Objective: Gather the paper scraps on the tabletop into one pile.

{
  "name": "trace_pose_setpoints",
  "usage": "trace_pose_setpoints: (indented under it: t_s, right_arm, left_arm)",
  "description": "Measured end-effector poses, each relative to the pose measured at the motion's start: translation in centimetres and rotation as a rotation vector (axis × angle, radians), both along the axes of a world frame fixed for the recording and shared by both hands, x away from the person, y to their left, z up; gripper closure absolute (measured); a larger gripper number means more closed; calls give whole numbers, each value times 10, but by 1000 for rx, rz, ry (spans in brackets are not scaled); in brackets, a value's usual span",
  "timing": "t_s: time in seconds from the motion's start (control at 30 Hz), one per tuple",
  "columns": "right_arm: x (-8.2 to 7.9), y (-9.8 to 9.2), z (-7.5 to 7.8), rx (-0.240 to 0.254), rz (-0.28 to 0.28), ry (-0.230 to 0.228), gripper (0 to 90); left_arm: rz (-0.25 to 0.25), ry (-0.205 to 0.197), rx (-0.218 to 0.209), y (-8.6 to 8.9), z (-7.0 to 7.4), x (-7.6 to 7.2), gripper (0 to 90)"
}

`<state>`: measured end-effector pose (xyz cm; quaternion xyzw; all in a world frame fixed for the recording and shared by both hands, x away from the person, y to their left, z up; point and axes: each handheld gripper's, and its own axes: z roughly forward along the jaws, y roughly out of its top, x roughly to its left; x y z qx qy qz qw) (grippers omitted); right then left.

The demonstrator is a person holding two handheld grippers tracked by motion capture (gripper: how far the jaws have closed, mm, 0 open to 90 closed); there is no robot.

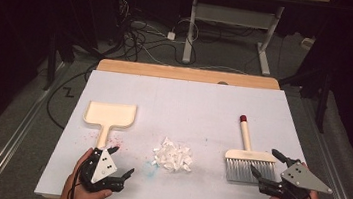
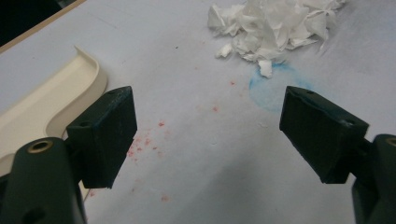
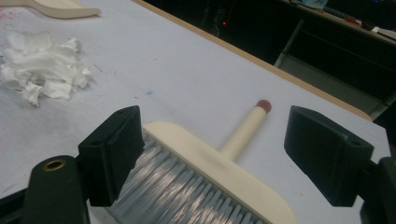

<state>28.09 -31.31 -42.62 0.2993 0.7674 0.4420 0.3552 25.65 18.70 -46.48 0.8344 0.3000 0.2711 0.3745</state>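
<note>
Here, the right gripper (image 1: pixel 268 166) is being held with its jaws spread wide and nothing clamped — the grey bristles of the cream, wooden-backed hand brush (image 3: pixel 205 177) are lying between and just ahead of them. The brush is resting flat on the white table sheet (image 1: pixel 199 102), bristles toward the person, its long round handle with the red tip (image 3: pixel 264 105) pointing away toward the far edge. So a grasp on the handle is being set up from the wrong end; the handle lies beyond the head. The left gripper (image 1: pixel 121 166) is likewise being held unclenched and empty, just beside the handle of the cream plastic dustpan (image 1: pixel 110 115). The heap of torn white paper scraps (image 1: pixel 173 157) is lying between the two tools.
</note>
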Motion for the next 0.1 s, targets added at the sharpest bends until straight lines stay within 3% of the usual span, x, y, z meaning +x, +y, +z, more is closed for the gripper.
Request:
trace_pose_setpoints:
  t_s: [0.1]
  right_arm:
    - [0,0,0,-3,3,-10,200]
  left_arm:
    - [7,3,-2,0,0,1,183]
